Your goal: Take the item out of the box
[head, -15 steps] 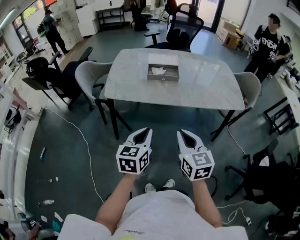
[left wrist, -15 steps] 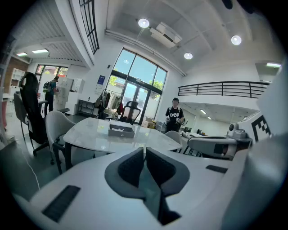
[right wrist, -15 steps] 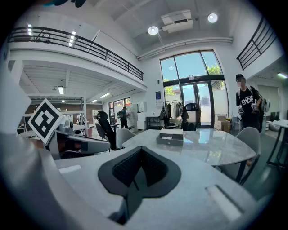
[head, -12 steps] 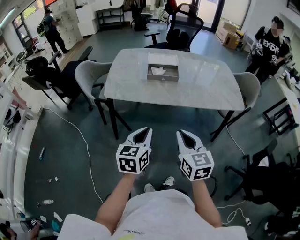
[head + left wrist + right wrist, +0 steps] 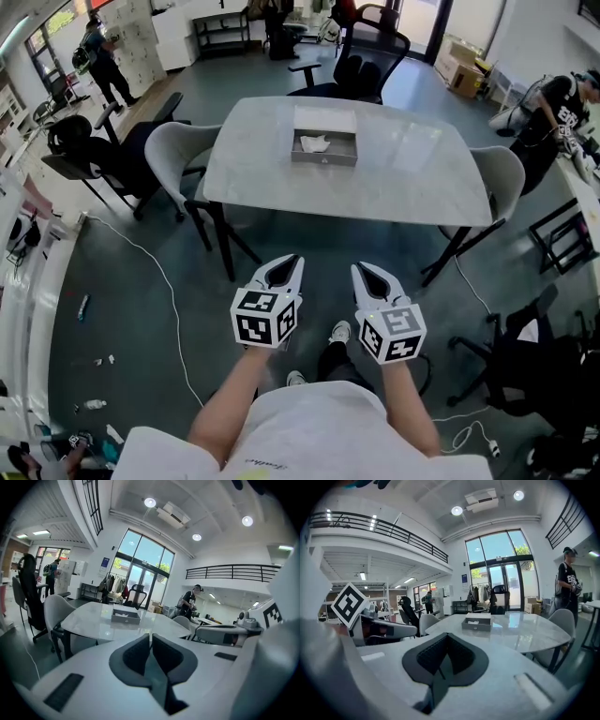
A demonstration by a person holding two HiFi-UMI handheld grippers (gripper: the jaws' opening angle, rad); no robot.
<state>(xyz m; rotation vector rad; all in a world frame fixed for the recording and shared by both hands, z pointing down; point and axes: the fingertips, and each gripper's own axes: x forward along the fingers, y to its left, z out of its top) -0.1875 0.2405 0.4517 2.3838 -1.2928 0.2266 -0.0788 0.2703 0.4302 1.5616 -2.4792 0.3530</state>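
Observation:
An open grey box [image 5: 324,147] sits on the far middle of the white table [image 5: 403,183], its lid lying behind it and a white crumpled item [image 5: 316,142] inside. The box also shows small in the left gripper view [image 5: 125,616] and the right gripper view [image 5: 476,622]. My left gripper [image 5: 286,265] and right gripper [image 5: 367,271] hang side by side well short of the table, over the floor. Both are shut with nothing between their jaws [image 5: 150,637] [image 5: 446,637].
Grey chairs stand at the table's left [image 5: 174,155] and right [image 5: 502,173], and black office chairs [image 5: 361,66] beyond it. A white cable [image 5: 167,281] runs along the floor on the left. One person stands far left [image 5: 101,52], another bends at the right edge [image 5: 561,103].
My view has crept a little toward the table and one foot has stepped forward. The person at the right has moved further right and bent over. The grippers keep their pose.

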